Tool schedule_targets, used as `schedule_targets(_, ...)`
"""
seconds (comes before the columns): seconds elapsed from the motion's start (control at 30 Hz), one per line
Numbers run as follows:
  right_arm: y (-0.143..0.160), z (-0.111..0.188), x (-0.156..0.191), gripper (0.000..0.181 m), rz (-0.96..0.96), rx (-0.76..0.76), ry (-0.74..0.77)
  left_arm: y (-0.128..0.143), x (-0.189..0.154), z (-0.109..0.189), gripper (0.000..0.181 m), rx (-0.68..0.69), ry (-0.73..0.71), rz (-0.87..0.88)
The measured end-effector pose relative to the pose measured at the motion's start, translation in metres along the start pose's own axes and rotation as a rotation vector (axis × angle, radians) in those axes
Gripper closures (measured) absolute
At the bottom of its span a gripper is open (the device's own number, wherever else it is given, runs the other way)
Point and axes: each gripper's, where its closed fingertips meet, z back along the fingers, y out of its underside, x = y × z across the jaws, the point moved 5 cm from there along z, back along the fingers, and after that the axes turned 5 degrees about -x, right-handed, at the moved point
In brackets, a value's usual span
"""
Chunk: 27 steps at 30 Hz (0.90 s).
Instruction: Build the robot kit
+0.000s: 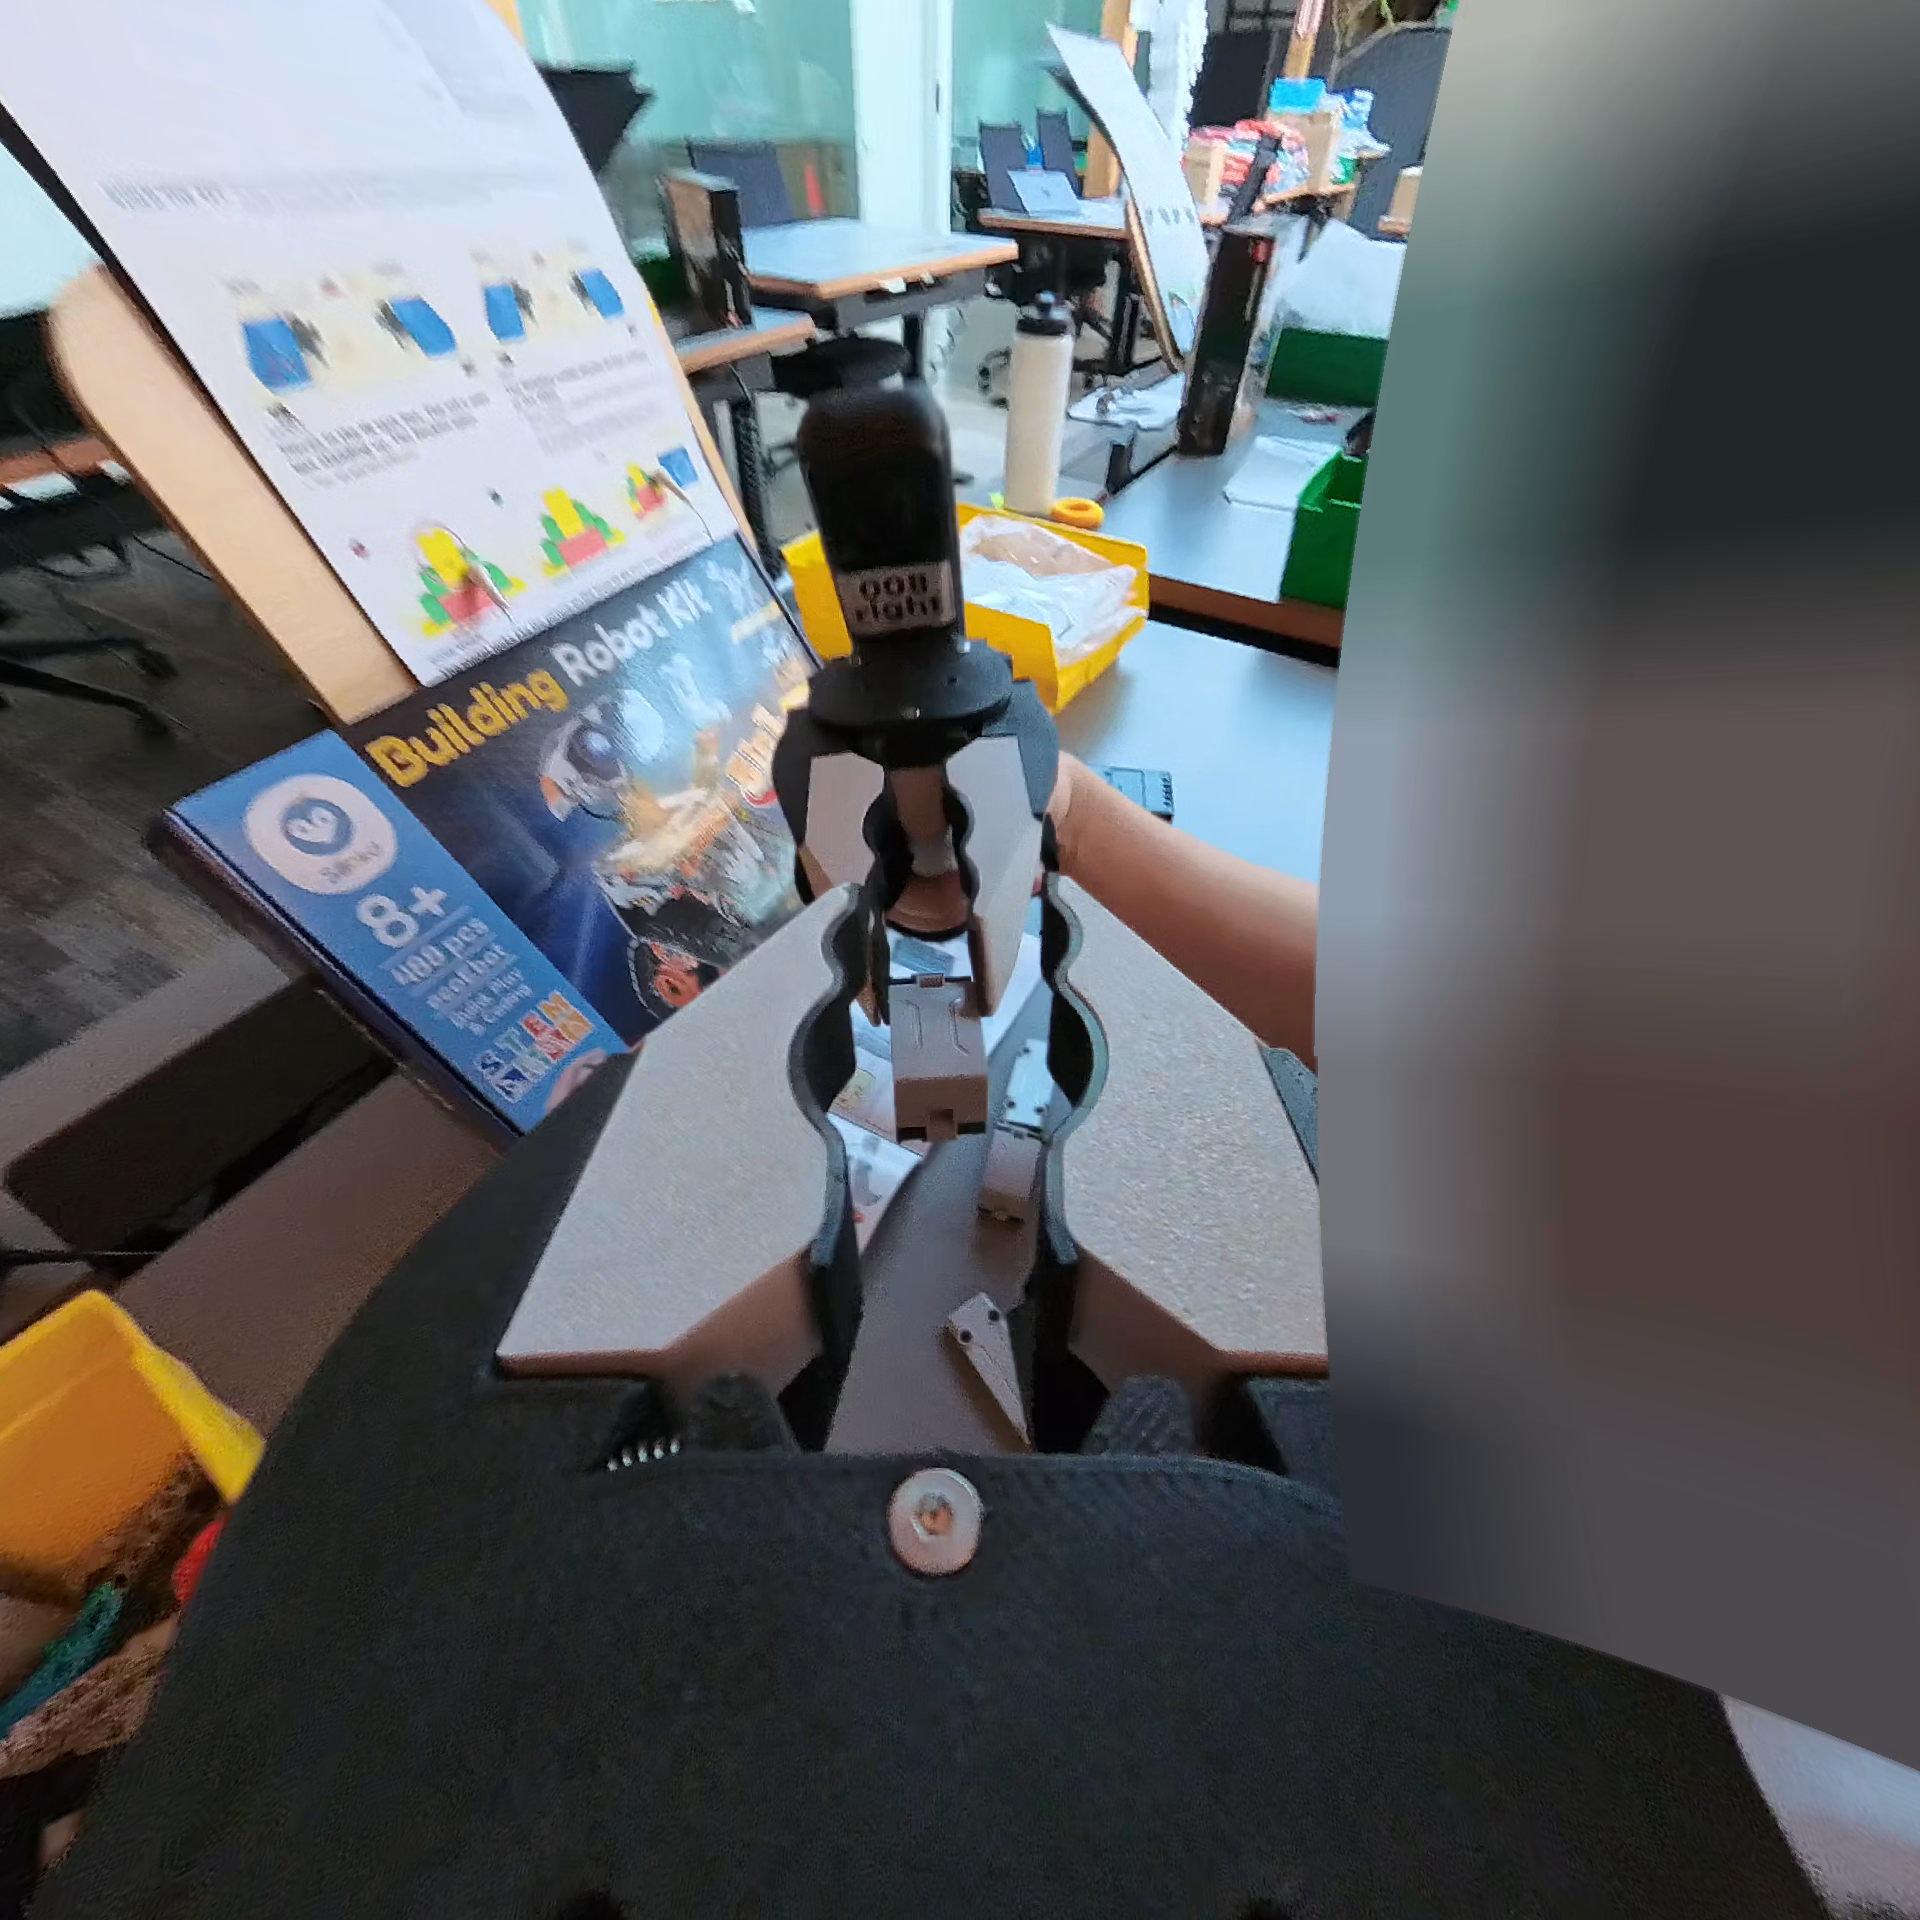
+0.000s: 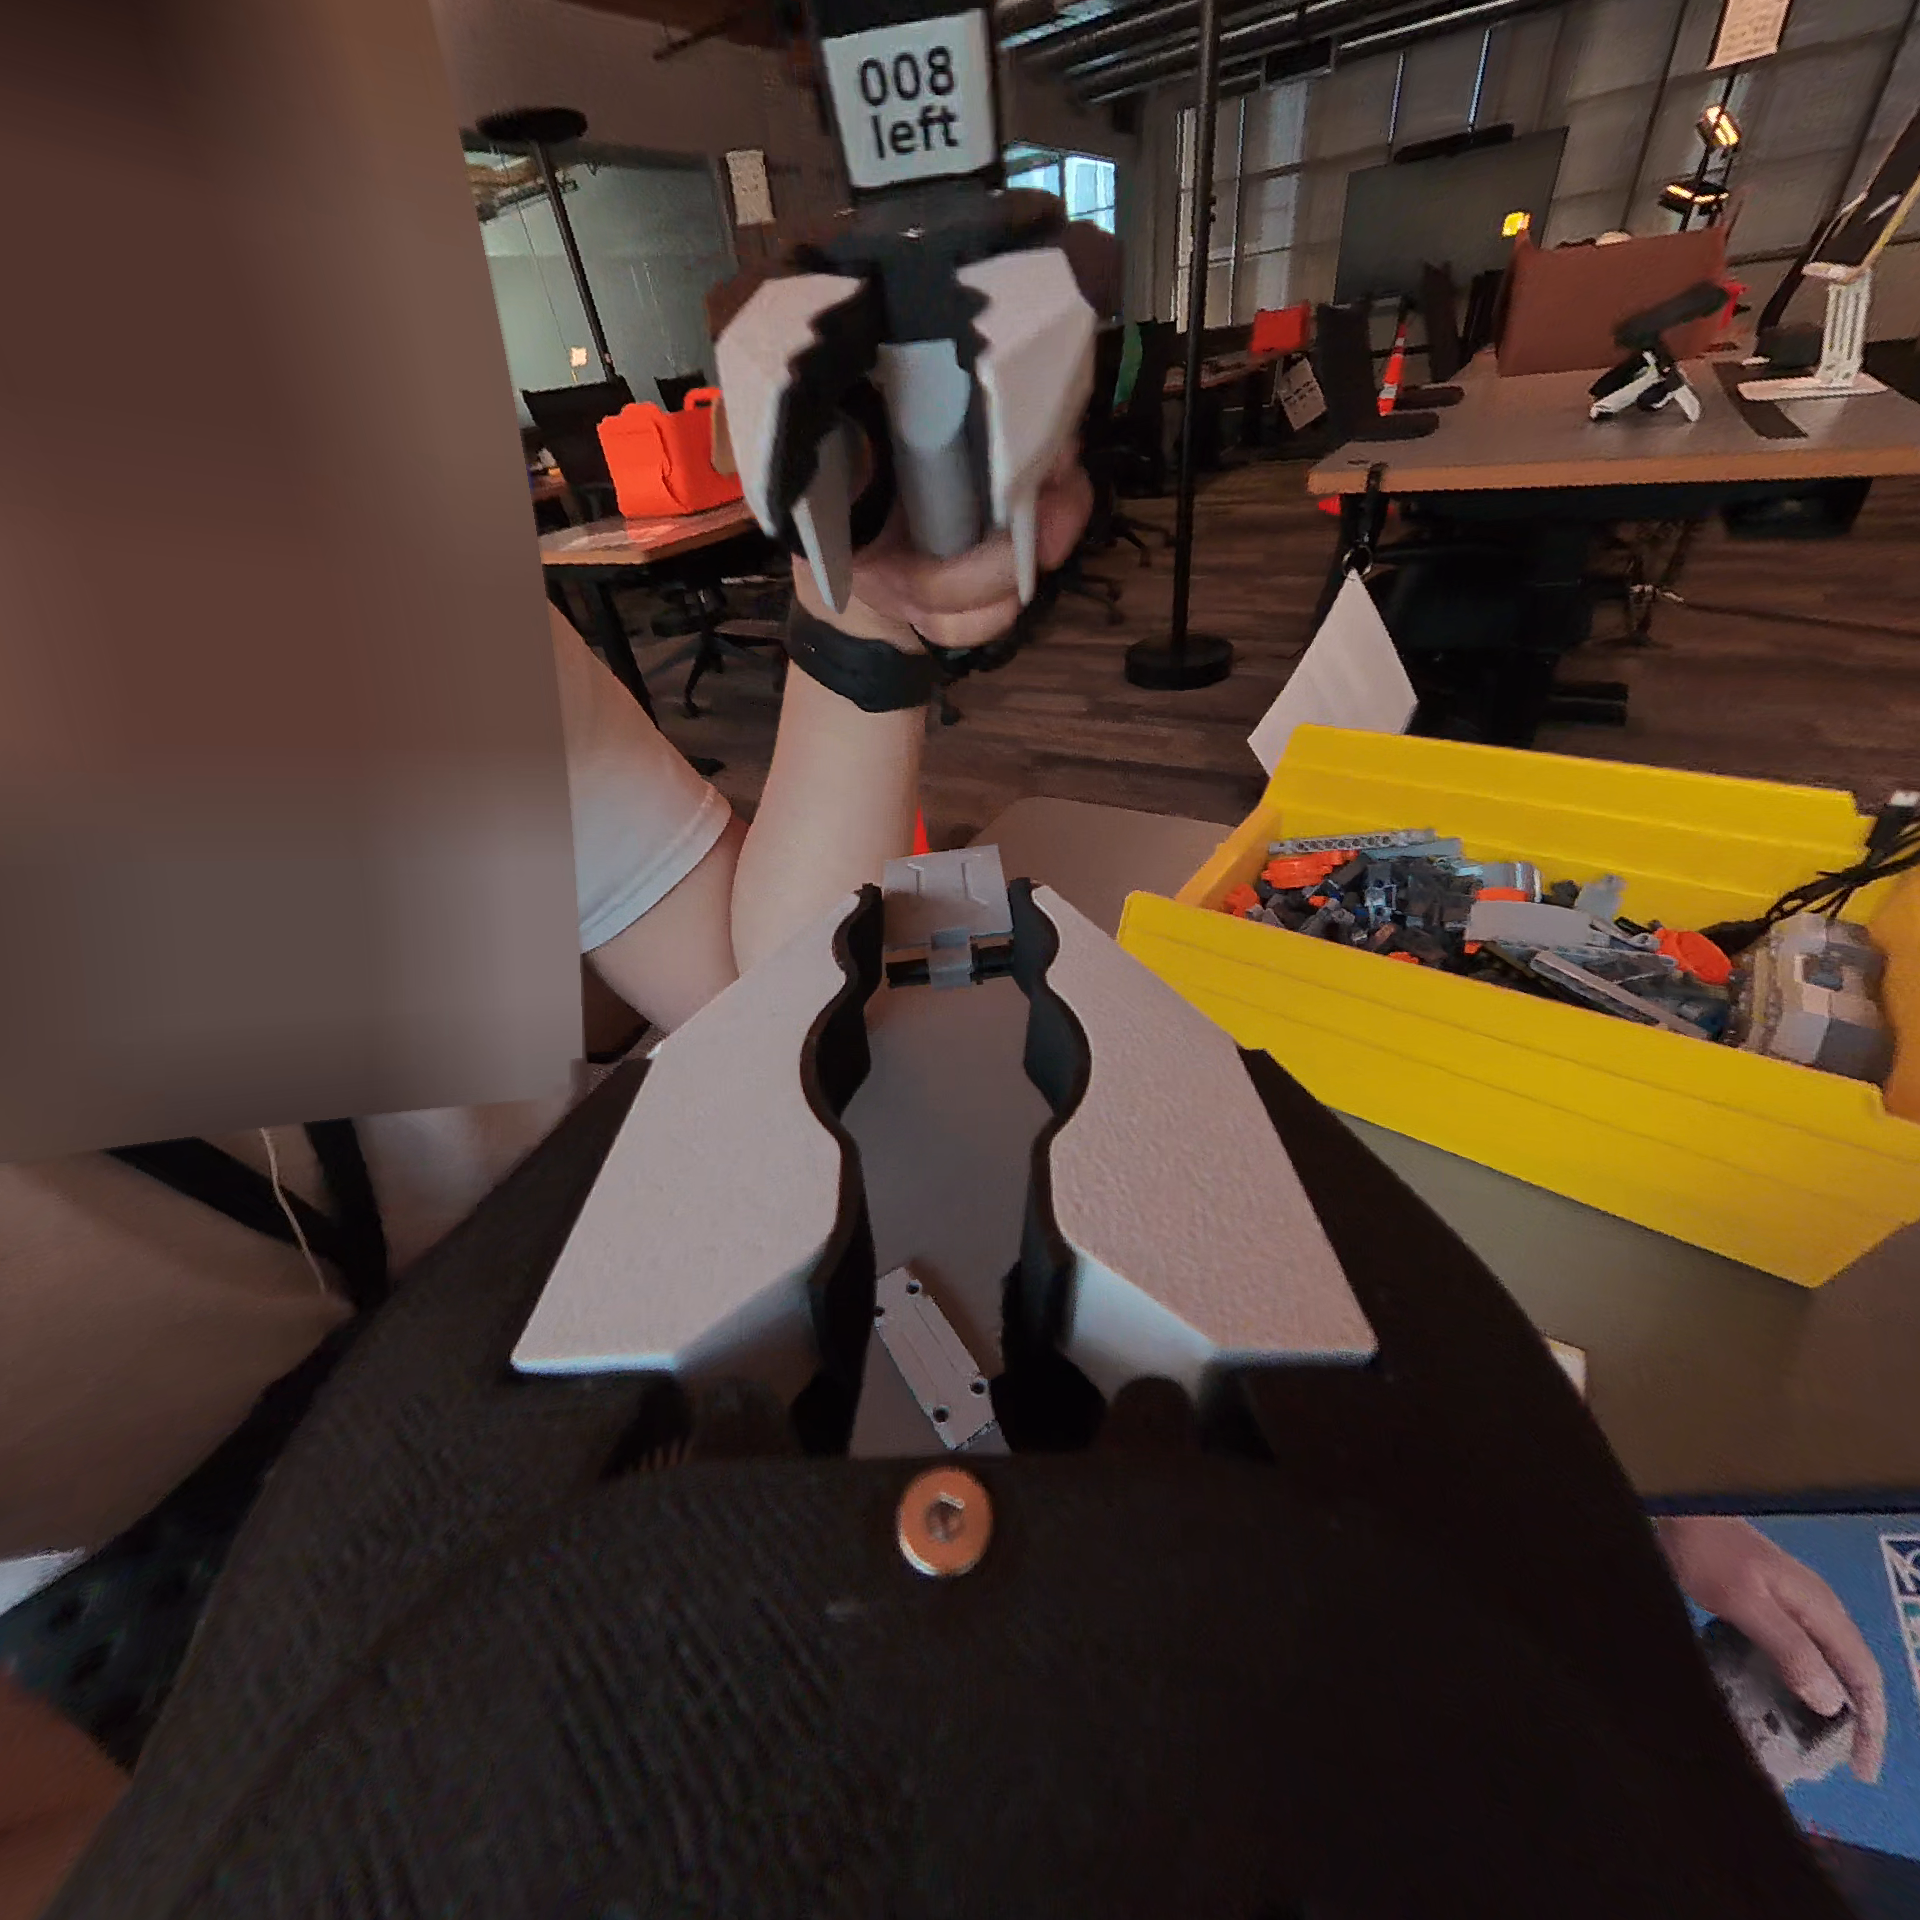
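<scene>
Right now the right tongs (image 2: 943, 914) are clenched at their tips on a small grey plastic block with a clip end (image 2: 940, 894), held in the air above the worktop (image 2: 1538, 1351). Facing them, the left tongs (image 1: 951, 904) stand parted with nothing between them. A yellow plastic bin of grey and orange building pieces (image 2: 1455, 1091) sits just to the right.

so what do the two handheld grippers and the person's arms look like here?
Both match: the left gripper and right gripper have black textured 3D-printed bodies, a silver screw at centre, and pale grey faceted fingers with wavy black inner pads. Each black handle carries a white printed label. The person wears a white short sleeve and a black wristband.
</scene>
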Motion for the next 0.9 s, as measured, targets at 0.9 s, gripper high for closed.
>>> schedule_targets(0.9,-0.012,0.000,-0.011,0.158,-0.144,-0.046,0.094,0.048,0.020,-0.034,0.156,0.334,0.008,0.027)
